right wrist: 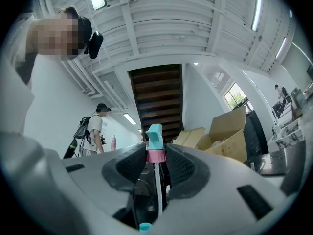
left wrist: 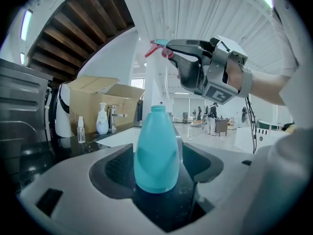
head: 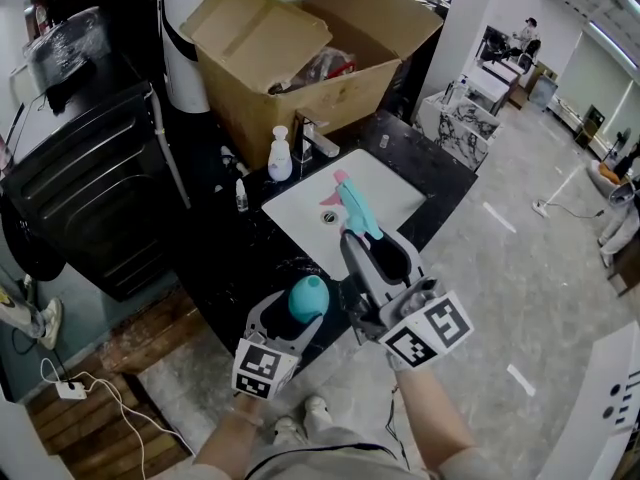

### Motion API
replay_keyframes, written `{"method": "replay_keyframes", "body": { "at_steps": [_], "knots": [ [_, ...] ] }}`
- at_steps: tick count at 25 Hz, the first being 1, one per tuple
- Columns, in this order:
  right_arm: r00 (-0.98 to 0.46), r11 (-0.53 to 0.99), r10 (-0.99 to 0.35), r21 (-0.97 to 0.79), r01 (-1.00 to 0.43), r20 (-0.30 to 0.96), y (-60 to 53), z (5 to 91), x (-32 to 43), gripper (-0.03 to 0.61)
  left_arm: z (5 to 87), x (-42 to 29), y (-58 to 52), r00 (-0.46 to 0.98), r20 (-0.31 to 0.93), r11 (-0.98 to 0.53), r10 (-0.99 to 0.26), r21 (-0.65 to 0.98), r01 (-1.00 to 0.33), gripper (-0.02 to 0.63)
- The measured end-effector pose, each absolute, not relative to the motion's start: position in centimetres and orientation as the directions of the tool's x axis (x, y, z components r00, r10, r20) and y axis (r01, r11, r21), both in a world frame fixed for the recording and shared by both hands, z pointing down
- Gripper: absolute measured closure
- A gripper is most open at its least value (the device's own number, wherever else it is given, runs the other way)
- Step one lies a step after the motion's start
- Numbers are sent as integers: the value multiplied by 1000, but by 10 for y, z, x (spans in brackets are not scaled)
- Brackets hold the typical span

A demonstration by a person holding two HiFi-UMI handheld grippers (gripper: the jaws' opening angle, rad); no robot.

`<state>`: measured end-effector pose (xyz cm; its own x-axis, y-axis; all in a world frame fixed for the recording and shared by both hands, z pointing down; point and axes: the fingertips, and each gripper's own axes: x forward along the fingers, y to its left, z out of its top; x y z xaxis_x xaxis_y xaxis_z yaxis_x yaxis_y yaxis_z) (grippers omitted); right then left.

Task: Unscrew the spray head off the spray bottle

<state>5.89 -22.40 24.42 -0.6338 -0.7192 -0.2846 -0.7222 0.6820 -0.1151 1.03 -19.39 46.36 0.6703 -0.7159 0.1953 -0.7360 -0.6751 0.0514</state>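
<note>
- Over the front edge of the dark bench, the left gripper has its fingers clenched around the belly of the teal spray bottle, holding it upright
- Seen from the left gripper view, the spray bottle stands between the two dark pads, and its neck is open and bare at the top
- Higher up and farther from the person, the right gripper grasps the spray head, which is off the bottle and well apart from its neck
- From the left gripper view, the right gripper hangs above the bottle with the spray head poking out past its tips
- Through the right gripper view, the fingers pinch the pink collar of the spray head
- A thin dip tube runs down from the collar between the fingers, and the bottle's open mouth shows at the bottom edge, apart from the tube's visible length
- Behind both grippers a white sink is set into the bench, with a faucet at its far rim
- A white pump bottle stands just beside the faucet, and an open cardboard box sits behind them
</note>
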Motion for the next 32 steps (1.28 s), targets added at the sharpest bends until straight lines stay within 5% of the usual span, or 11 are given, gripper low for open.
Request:
{"method": "replay_keyframes", "body": {
  "at_steps": [8,13,18,32],
  "knots": [
    [-616,651,-752,-112,-751,-237,-219,268,72,443,444,-10,-182,657,135,-658,-742,42,-752,318],
    [-592,621,-777,-109,-776,-212,-216,279,84,443,431,-36,-181,576,103,-578,-811,6,-816,505],
    [-577,601,-795,-112,-792,-188,-211,292,91,443,424,-57,-184,516,84,-517,-853,6,-856,588],
    [-558,571,-818,-79,-817,-141,-190,317,104,444,397,-88,-173,418,41,-415,-908,59,-908,609]
  ]
}}
